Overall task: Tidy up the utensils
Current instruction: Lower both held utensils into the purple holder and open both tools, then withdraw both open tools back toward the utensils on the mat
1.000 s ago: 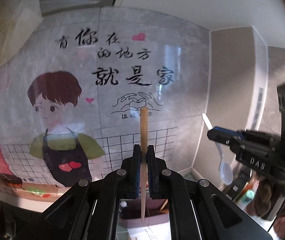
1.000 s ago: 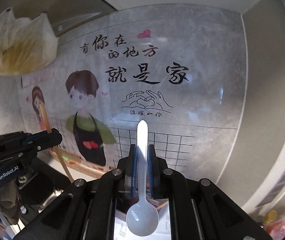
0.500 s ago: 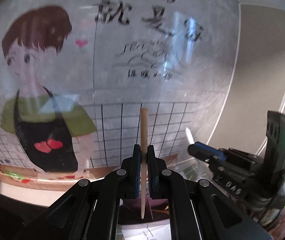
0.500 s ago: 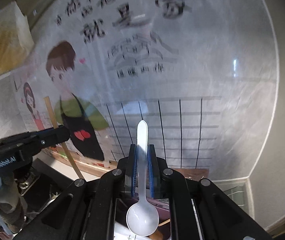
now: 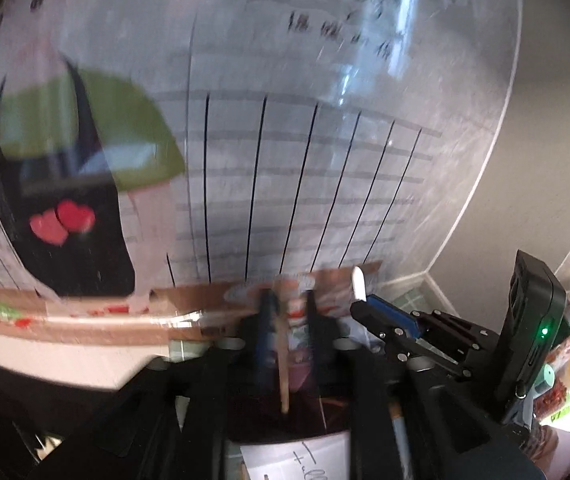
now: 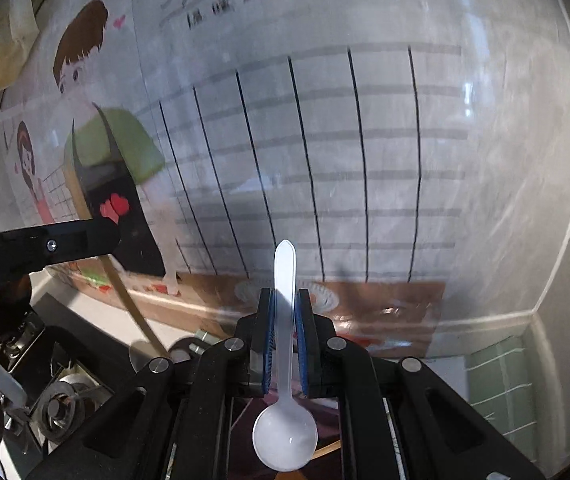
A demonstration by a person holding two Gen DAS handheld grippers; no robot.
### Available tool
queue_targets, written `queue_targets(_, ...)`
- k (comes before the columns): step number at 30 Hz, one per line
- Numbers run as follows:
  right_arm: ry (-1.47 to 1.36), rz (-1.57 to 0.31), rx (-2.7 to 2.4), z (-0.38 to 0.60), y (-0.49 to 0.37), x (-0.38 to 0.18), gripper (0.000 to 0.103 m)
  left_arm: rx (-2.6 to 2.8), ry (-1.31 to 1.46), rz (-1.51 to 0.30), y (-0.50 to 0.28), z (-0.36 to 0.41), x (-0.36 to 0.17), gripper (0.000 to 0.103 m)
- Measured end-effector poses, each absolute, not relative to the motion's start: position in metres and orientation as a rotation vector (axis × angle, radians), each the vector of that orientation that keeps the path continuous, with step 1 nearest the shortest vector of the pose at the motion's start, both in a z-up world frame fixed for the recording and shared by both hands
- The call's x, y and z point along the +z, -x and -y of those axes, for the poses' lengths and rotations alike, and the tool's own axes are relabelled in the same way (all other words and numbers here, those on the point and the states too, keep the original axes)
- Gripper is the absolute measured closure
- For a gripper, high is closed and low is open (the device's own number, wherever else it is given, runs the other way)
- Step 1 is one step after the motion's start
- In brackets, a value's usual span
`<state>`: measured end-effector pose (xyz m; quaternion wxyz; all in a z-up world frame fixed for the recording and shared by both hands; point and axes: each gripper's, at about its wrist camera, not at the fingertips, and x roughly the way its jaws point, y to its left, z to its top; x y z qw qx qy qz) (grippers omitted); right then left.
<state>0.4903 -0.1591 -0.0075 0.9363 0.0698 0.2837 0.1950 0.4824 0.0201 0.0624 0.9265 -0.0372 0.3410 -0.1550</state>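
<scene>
Left claw (image 5: 285, 312) opening now, fingers standing apart, with a wooden stick (image 5: 283, 364) between them, upright, not pressed by the pads as far as the blur allows to tell. Lower end of the stick hanging over a dark container (image 5: 285, 420) just below the claw; cannot tell if touching it. A white paper label (image 5: 297, 456) with handwriting showing on the near side of that container.

Right claw (image 6: 283, 344) gripping a white plastic spoon (image 6: 285, 360) by the middle of its handle, blue pads pressing on both sides, nearly closed. Spoon standing upright, bowl down, handle tip pointing up toward the wall. Bowl hanging above the same dark opening, near another thin stick lying inside.

Seen from the right camera, the left claw entering from the left edge, the stick slanting down under it. Behind both, a wall sticker (image 6: 97, 128) with cartoon figures and a grid pattern, above a pale worktop (image 6: 125, 320).
</scene>
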Motion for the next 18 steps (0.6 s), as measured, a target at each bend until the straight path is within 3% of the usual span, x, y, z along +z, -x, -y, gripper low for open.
queue_targets(1,-0.151,-0.604,0.405,0.16,-0.49,-0.012,0.084,-0.31,0.082,-0.706,-0.482,-0.021,0.058,0.04)
queue_targets(2,-0.157,-0.628,0.4,0.162,-0.489,-0.017,0.075,-0.304,0.085,-0.706,-0.481,-0.023,0.056,0.036)
queue_targets(9,-0.074,-0.69,0.336,0.169,-0.455,-0.016,0.071,-0.234,0.094,-0.743,-0.453,-0.032,0.049,0.036)
queue_targets(13,-0.034,-0.718,0.301,0.175,-0.421,-0.007,0.041,-0.189,0.101,-0.771,-0.422,-0.05,0.038,0.029)
queue_targets(18,0.044,-0.765,0.308,0.16,-0.376,-0.005,0.021,-0.125,0.115,-0.83,-0.374,-0.079,0.014,0.022)
